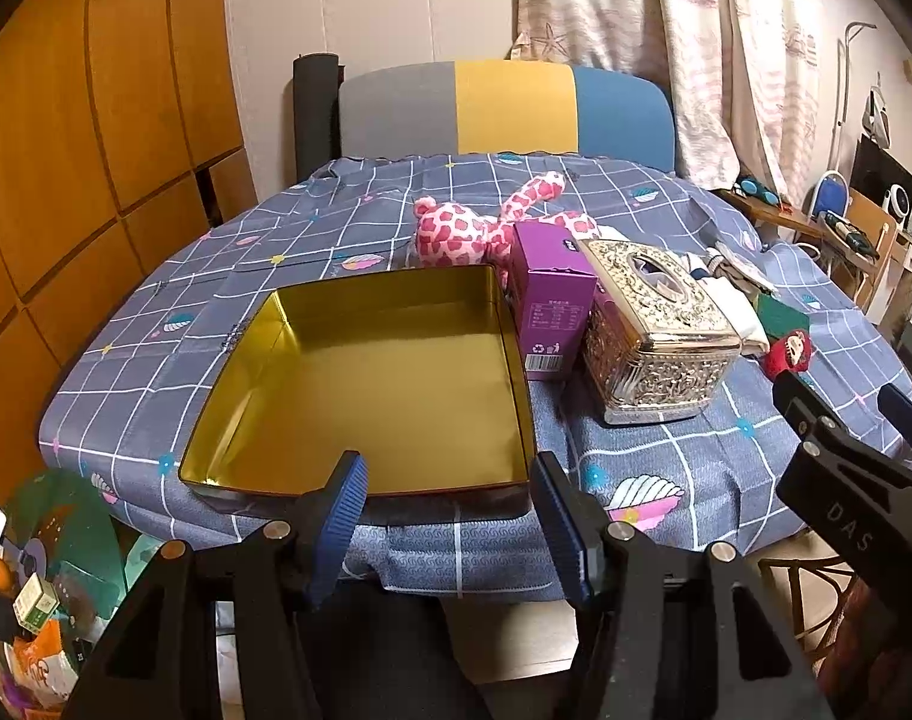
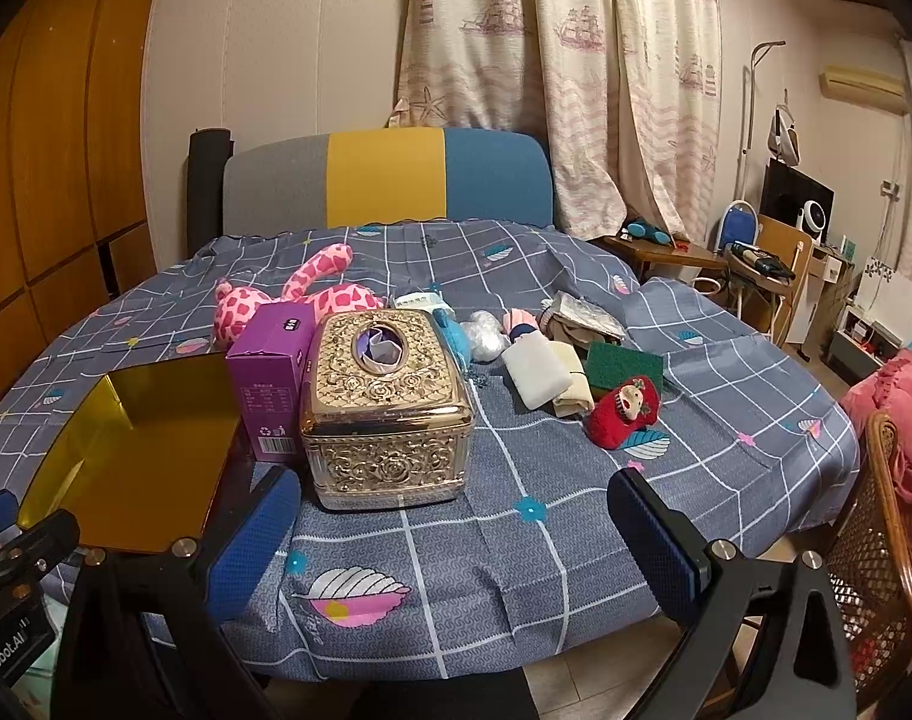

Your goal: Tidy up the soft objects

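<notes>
An empty gold tin tray (image 1: 360, 384) lies on the covered table, also at the left of the right wrist view (image 2: 132, 456). A pink spotted plush toy (image 1: 462, 228) (image 2: 312, 294) lies behind it. A red sock (image 2: 624, 411), a green sponge (image 2: 621, 363), a white folded cloth (image 2: 540, 375) and other soft bits lie at the right. My left gripper (image 1: 450, 519) is open and empty at the tray's near edge. My right gripper (image 2: 456, 540) is open and empty over the table's front, also at the right of the left wrist view (image 1: 846, 414).
An ornate gold tissue box (image 2: 387, 405) (image 1: 654, 330) and a purple carton (image 2: 273, 384) (image 1: 549, 306) stand between the tray and the soft things. A striped chair back (image 2: 384, 177) is behind the table. A wicker chair (image 2: 876, 540) is at the right.
</notes>
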`<action>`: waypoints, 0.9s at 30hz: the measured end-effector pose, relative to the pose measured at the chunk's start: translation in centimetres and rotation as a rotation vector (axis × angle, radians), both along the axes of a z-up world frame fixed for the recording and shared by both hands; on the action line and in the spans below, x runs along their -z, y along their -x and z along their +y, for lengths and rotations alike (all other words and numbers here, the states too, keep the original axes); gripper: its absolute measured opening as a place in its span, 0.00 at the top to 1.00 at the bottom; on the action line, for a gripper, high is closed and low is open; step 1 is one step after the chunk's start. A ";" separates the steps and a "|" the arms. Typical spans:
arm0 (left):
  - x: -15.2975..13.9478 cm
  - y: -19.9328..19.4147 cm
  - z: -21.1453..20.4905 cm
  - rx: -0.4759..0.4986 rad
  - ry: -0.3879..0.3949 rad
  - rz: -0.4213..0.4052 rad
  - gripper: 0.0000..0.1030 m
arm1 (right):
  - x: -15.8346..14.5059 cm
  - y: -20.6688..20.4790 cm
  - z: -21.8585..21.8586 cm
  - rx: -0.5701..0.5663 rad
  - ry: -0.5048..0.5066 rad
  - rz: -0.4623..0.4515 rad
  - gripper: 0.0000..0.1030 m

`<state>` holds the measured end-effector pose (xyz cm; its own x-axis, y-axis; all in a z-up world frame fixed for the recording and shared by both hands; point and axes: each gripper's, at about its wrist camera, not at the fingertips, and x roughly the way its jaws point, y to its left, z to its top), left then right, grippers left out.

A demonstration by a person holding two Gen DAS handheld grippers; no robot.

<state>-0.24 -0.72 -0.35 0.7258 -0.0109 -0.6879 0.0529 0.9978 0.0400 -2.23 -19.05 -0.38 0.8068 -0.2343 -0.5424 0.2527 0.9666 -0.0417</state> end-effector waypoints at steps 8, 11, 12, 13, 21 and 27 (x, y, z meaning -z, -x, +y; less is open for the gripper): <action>0.2 -0.1 -0.1 -0.001 0.000 0.006 0.45 | 0.0 0.0 0.0 0.000 0.002 0.000 0.00; 0.2 -0.1 -0.1 0.000 -0.001 0.009 0.45 | 0.0 0.0 0.0 0.001 0.002 0.003 0.00; 0.2 -0.1 -0.1 0.000 -0.001 0.010 0.45 | 0.1 0.0 -0.1 0.000 0.001 0.004 0.00; 0.3 -0.2 -0.1 0.000 0.000 0.011 0.45 | 0.1 0.0 -0.1 0.001 0.000 0.005 0.00; 0.4 -0.2 0.0 0.001 0.000 0.018 0.45 | 0.1 0.0 -0.1 0.000 0.001 0.005 0.00; 0.5 -0.2 -0.1 0.003 -0.001 0.020 0.45 | 0.1 -0.1 -0.1 0.002 0.002 0.006 0.00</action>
<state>0.01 -0.81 -0.86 0.7120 -0.0120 -0.7021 0.0562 0.9976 0.0400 -2.16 -19.15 -0.49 0.8030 -0.2371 -0.5468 0.2544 0.9660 -0.0452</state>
